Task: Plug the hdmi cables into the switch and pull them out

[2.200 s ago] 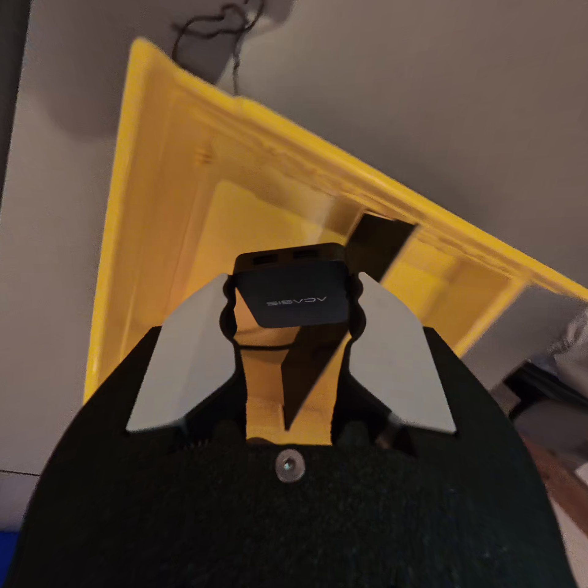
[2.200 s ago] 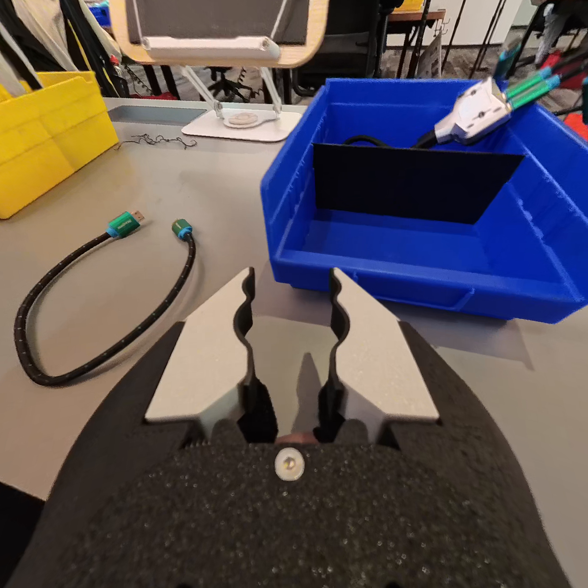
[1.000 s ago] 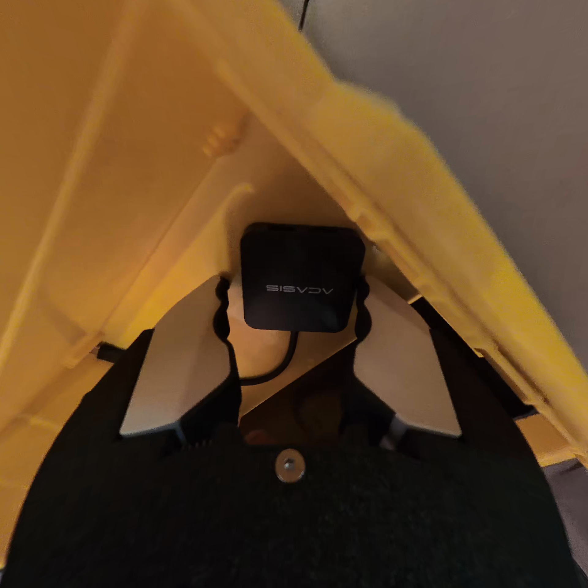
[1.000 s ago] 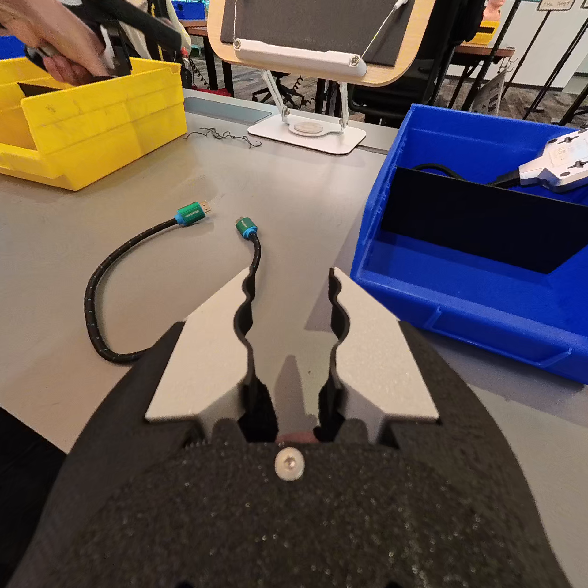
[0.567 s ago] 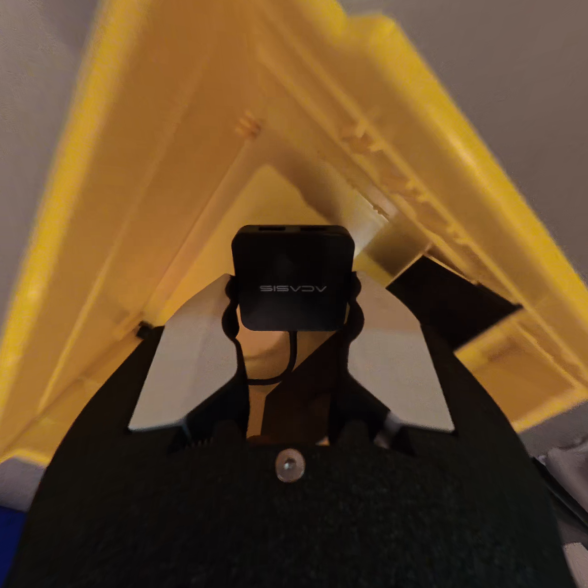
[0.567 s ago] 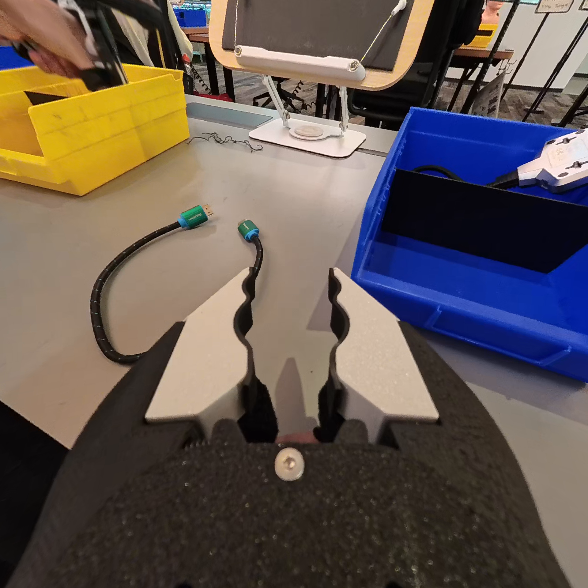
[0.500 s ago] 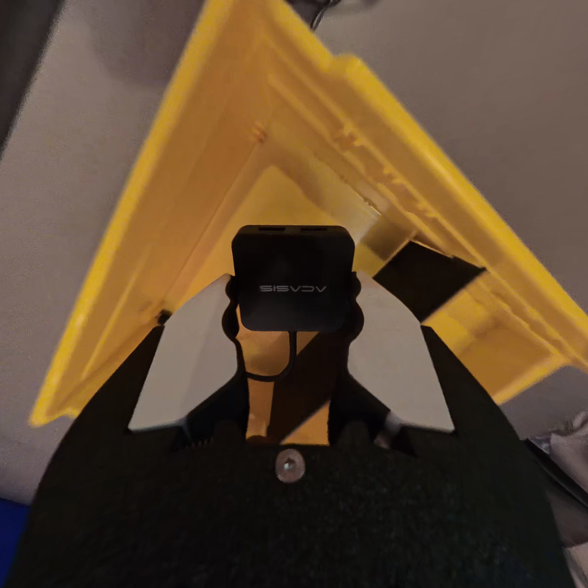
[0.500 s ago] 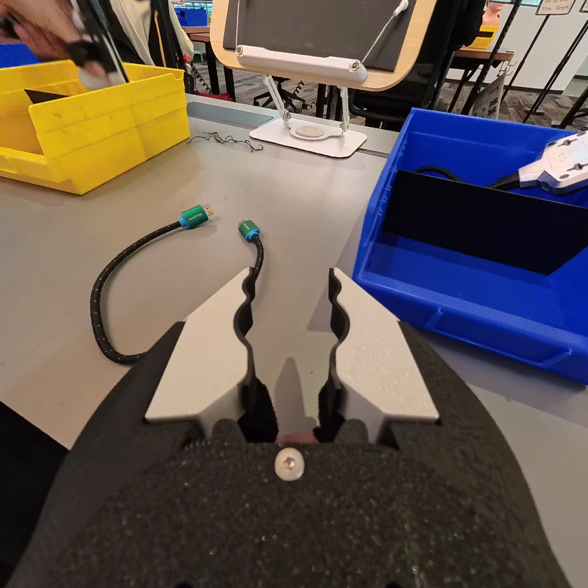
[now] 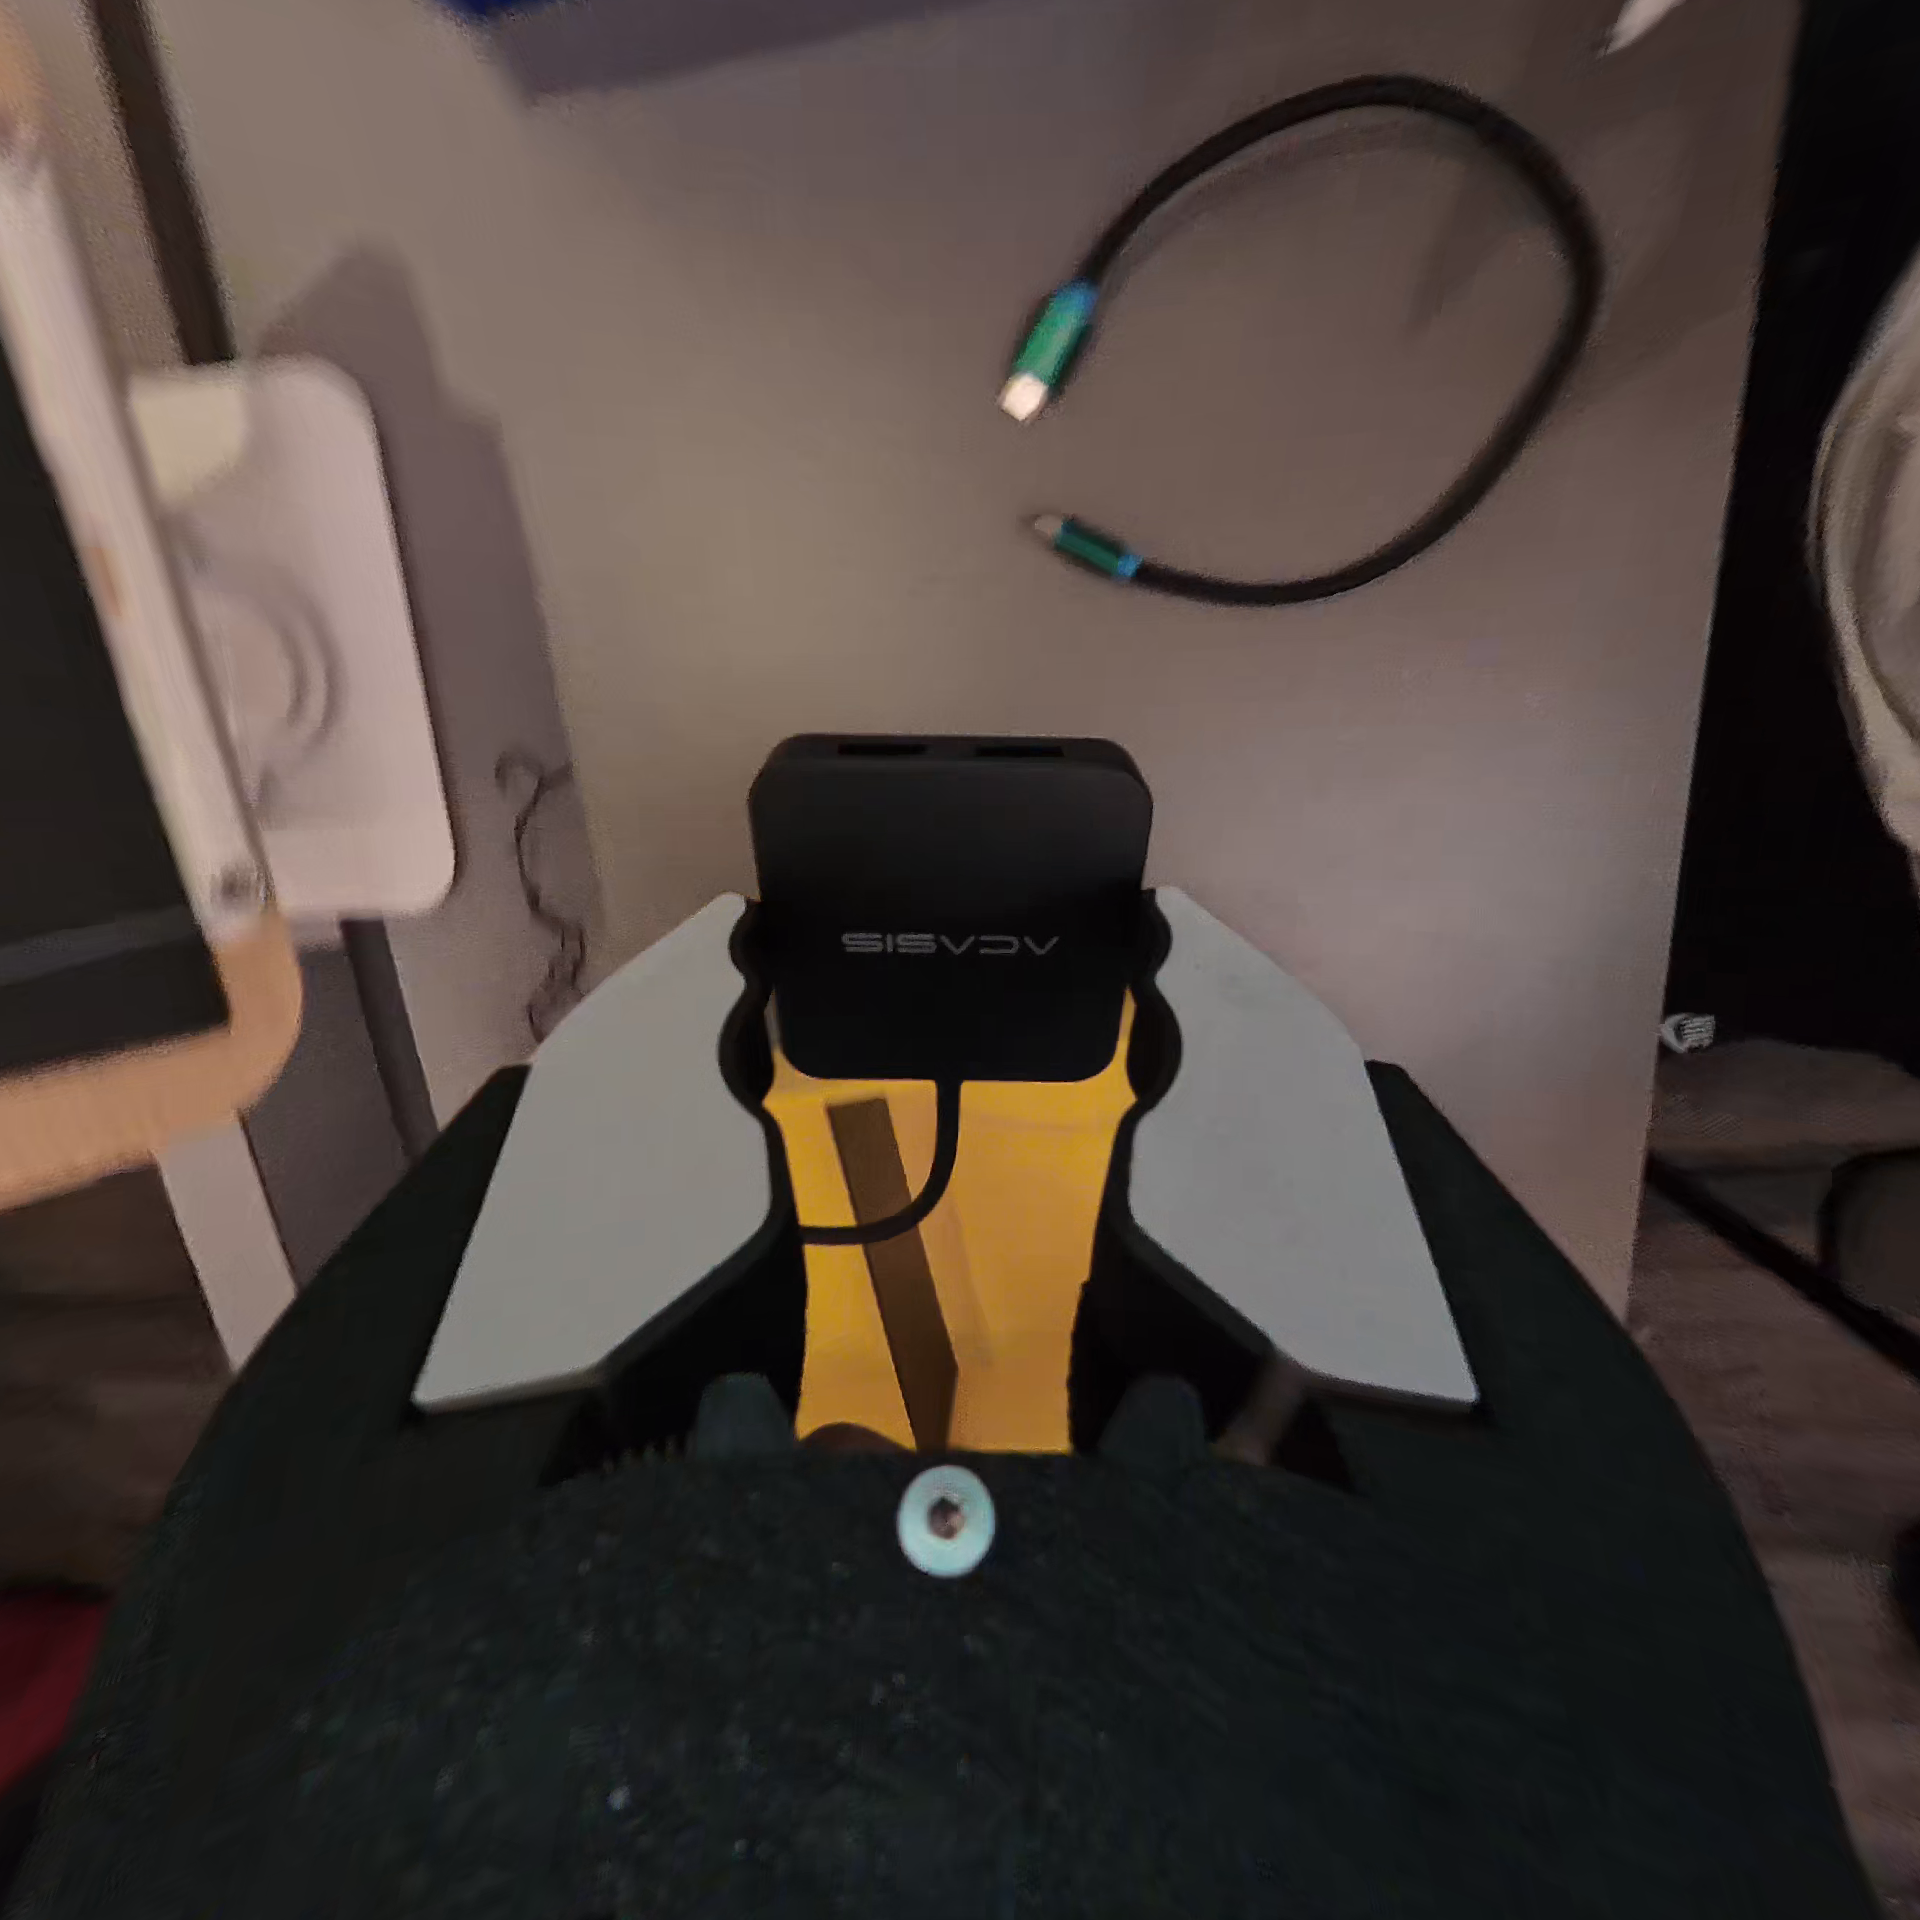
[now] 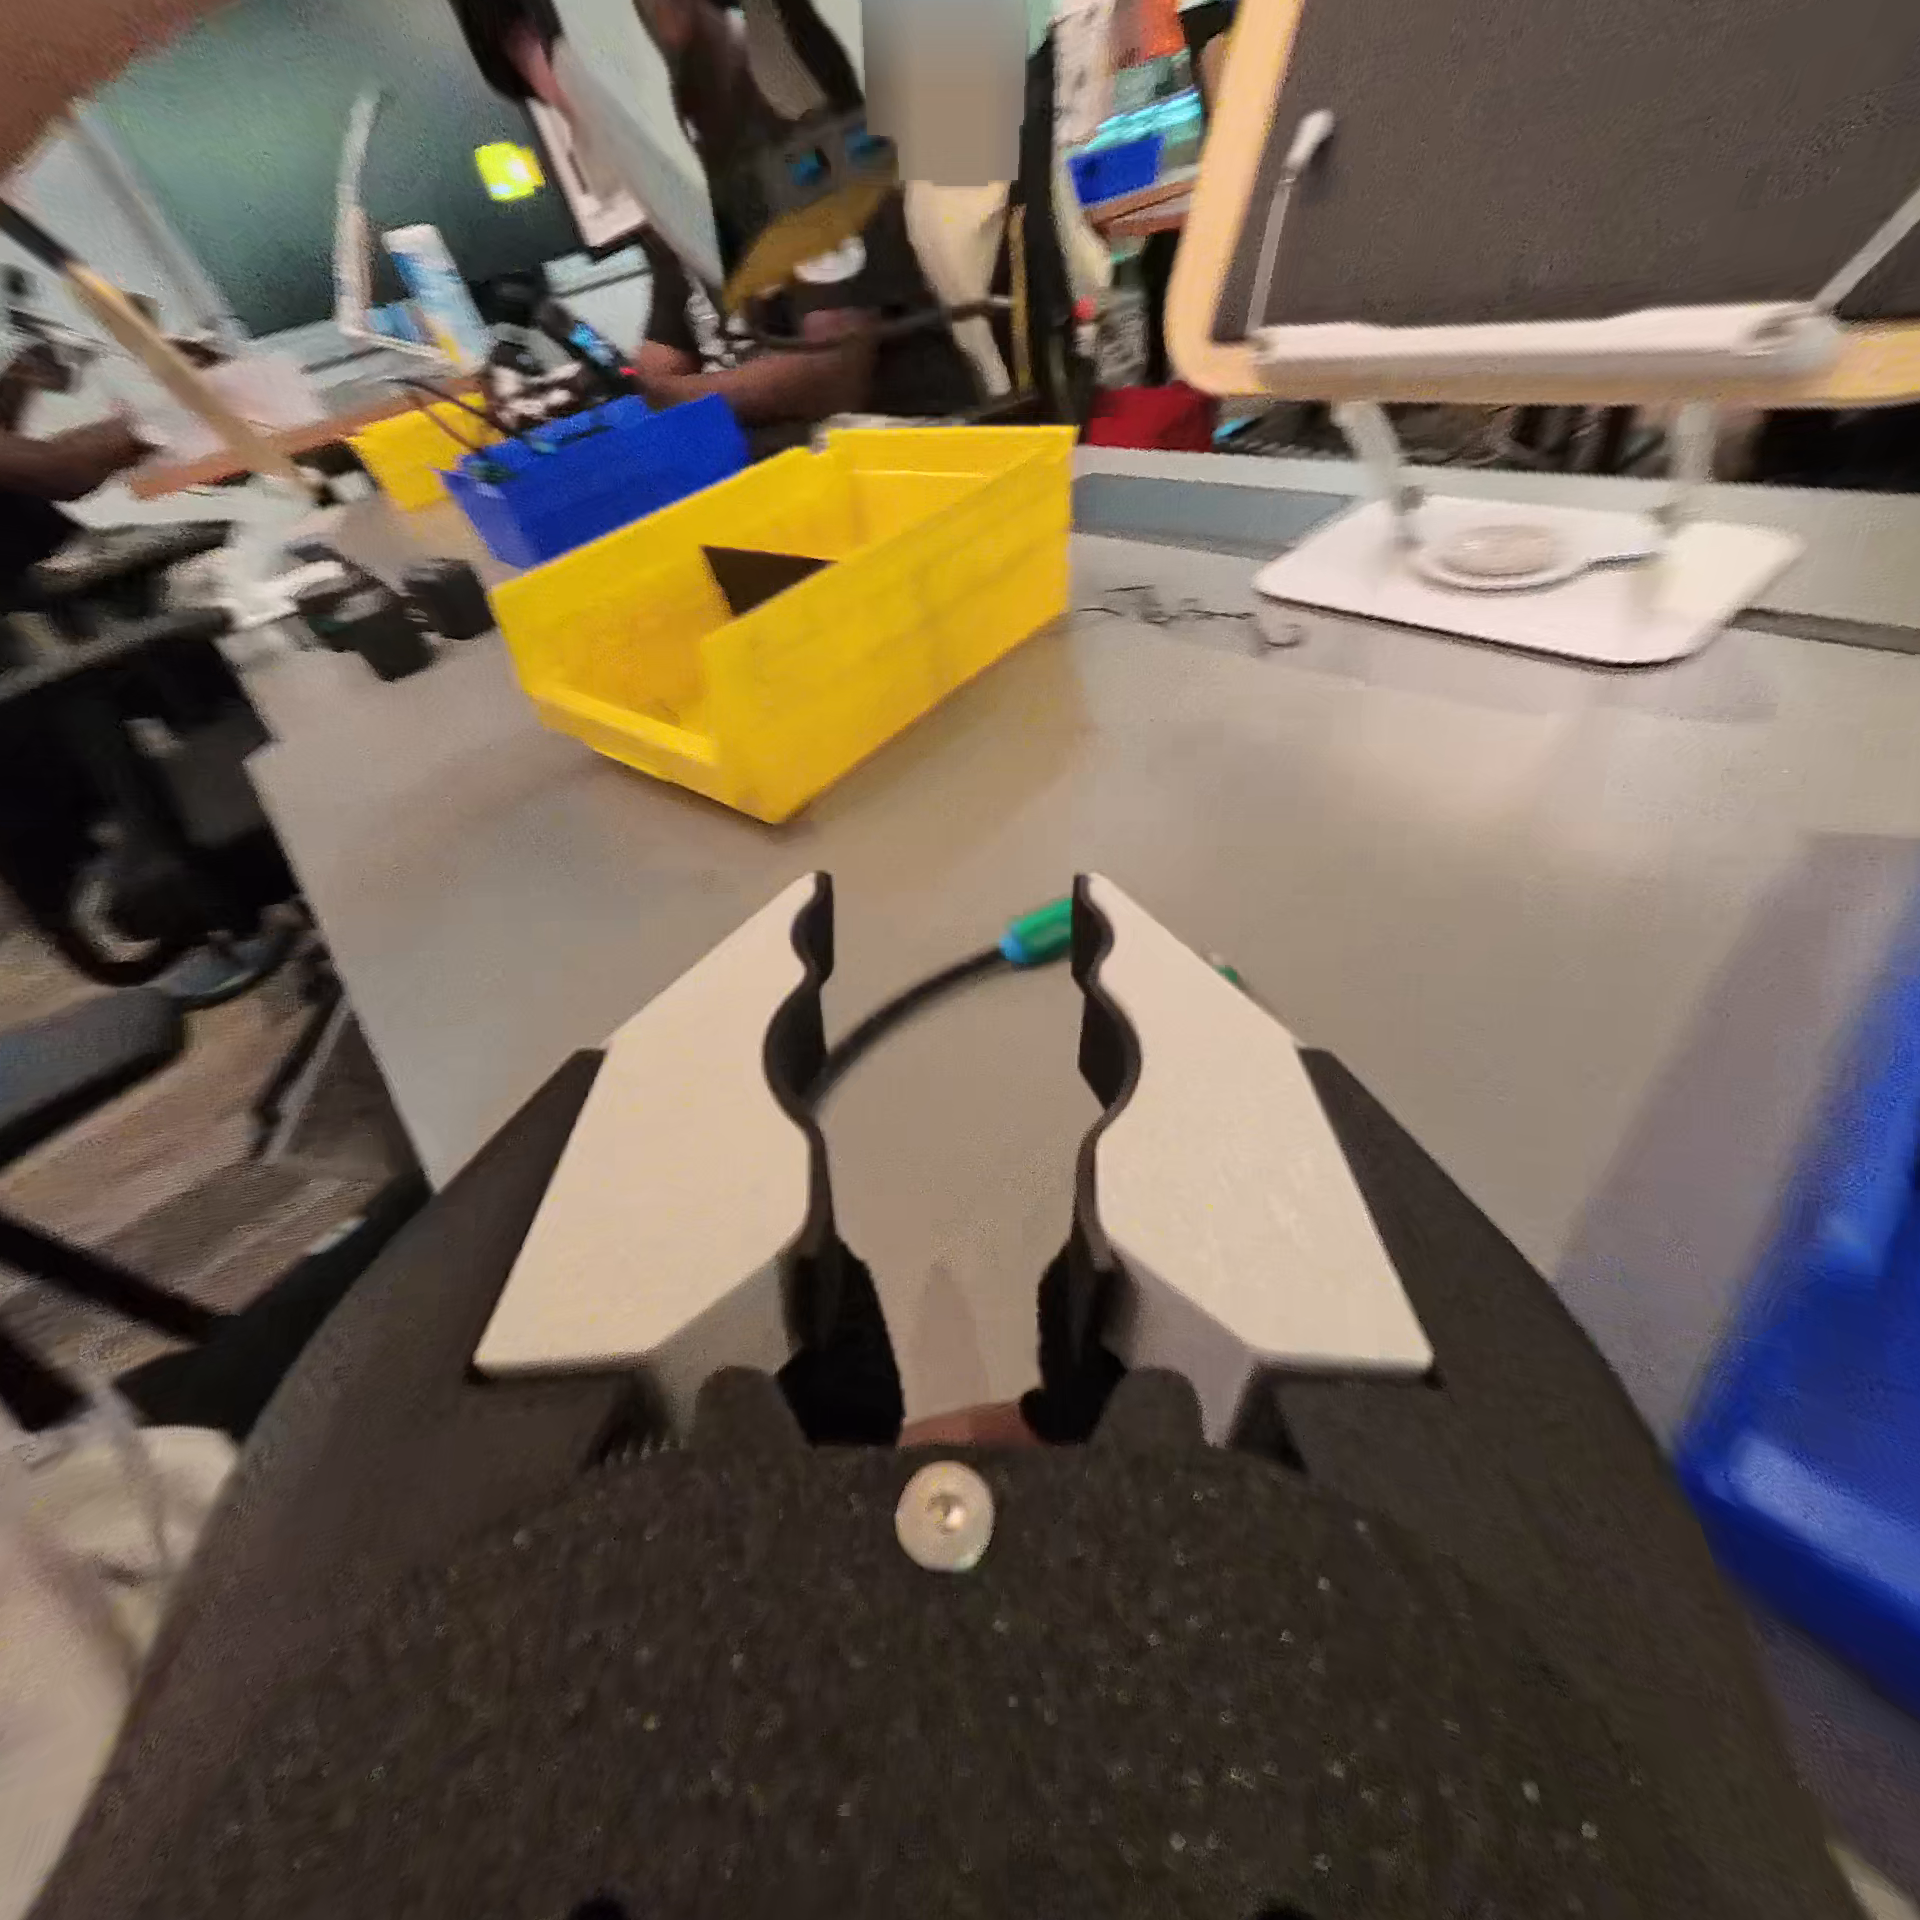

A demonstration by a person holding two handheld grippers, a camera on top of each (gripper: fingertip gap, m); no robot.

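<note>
Between the two grey fingers of the left tongs [image 9: 948,925] sits a flat, square black plastic switch [image 9: 948,894], clamped by its two sides. Two slot-shaped ports line its far edge, and a thin black lead [image 9: 914,1195] leaves its near edge. Below the switch, through the gap of the tongs, shows a yellow plastic bin [image 9: 1018,1226] with a dark divider inside it. The left tongs are held above a grey tabletop [image 9: 779,468].

Farther along that tabletop lies a short black braided hdmi cable [image 9: 1538,343], curved into an open loop, well apart from the switch. Its two green-sleeved plugs [image 9: 1049,343] point roughly toward each other and neither is in a port. At the left edge of this blurred view stands a white stand base [image 9: 312,644] with a wood-framed dark board above it.

From the right wrist view, the right tongs [image 10: 951,894] are spread apart and hold nothing. Part of the cable and one green plug show on the tabletop just beyond the fingertips. Farther back stands the yellow bin, and a blue plastic bin [image 10: 1818,1299] sits at the right edge. Seated people [image 10: 790,343] and other bins fill the blurred background.
</note>
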